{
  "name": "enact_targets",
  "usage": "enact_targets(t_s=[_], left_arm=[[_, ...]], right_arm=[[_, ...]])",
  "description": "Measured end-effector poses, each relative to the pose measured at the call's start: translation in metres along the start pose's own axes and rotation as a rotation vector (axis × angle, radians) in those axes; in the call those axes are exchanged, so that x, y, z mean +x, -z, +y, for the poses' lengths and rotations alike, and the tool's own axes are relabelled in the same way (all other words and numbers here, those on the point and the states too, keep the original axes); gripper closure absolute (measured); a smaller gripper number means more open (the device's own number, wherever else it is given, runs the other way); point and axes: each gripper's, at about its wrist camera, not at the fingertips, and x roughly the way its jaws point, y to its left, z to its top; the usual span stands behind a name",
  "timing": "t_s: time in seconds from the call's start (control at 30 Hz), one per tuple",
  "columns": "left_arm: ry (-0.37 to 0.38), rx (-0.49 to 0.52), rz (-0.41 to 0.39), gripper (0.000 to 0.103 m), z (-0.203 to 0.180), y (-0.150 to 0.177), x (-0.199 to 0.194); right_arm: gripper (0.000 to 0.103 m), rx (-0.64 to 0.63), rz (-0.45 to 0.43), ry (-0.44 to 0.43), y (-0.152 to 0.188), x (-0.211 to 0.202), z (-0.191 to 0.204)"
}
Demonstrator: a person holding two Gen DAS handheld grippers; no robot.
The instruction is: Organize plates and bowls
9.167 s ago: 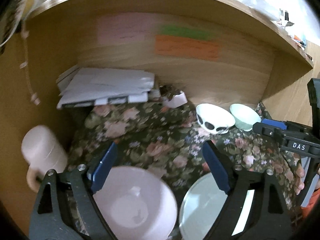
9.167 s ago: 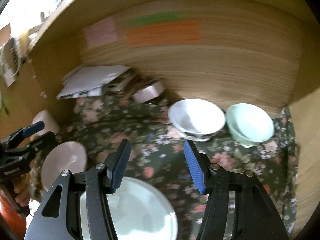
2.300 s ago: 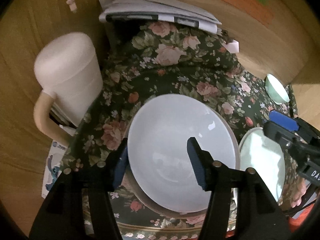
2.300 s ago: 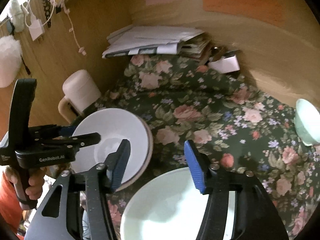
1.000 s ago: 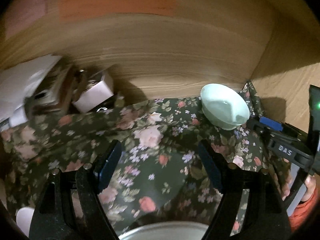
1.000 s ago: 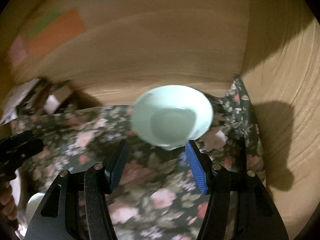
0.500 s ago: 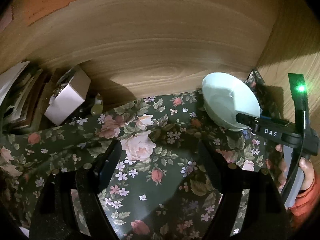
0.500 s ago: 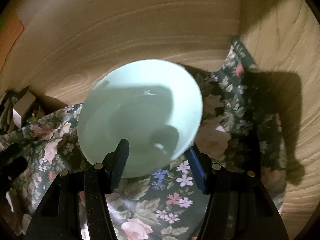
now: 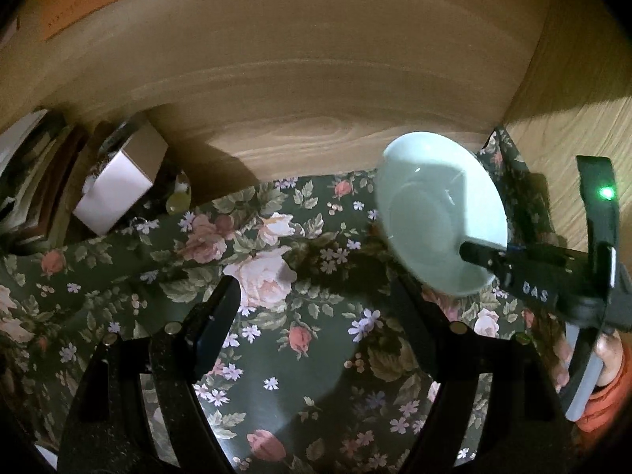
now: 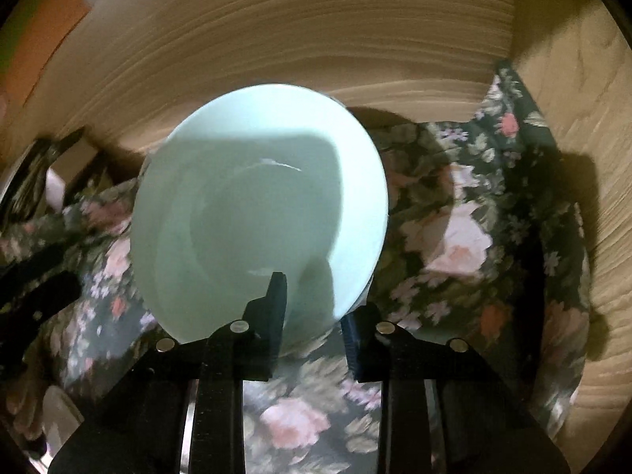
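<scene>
A pale green bowl (image 10: 252,213) is tilted toward the camera, its near rim between the two fingers of my right gripper (image 10: 314,312), which is shut on it. In the left wrist view the same bowl (image 9: 430,217) hangs tilted above the floral cloth (image 9: 276,276) at the right, with the right gripper (image 9: 482,256) clamped on its lower rim. My left gripper (image 9: 316,316) is open and empty over the cloth, left of the bowl.
A wooden back wall (image 9: 316,79) and right side wall (image 9: 572,59) close in the shelf. A small white box (image 9: 118,193) and stacked papers (image 9: 23,166) lie at the back left. A pale plate edge (image 9: 296,407) shows low between the left fingers.
My right gripper has closed on the green bowl's rim and tipped it up off the cloth. My left gripper has stayed open and barely moved.
</scene>
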Motion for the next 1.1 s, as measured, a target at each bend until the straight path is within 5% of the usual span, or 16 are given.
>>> enact_targets(t_s=[0.3,0.67,0.83,1.1], left_arm=[[-0.014,0.019,0.074,0.025,-0.004,0.012,0.013],[0.002,0.048,0.186,0.051,-0.015,0.028,0.035],[0.021,0.054,0.216,0.073,-0.018,0.032,0.043],[0.009,0.088,0.2,0.076,-0.026,0.035,0.041]], right_arm=[[0.084,-0.104,0.058,-0.081,0.024,-0.008,0.032],[0.076,-0.036,0.06,-0.108,0.033,-0.007,0.018],[0.079,-0.043,0.051,-0.116,0.035,0.001,0.027],[0.084,-0.044,0.023,-0.098,0.031,-0.004,0.034]])
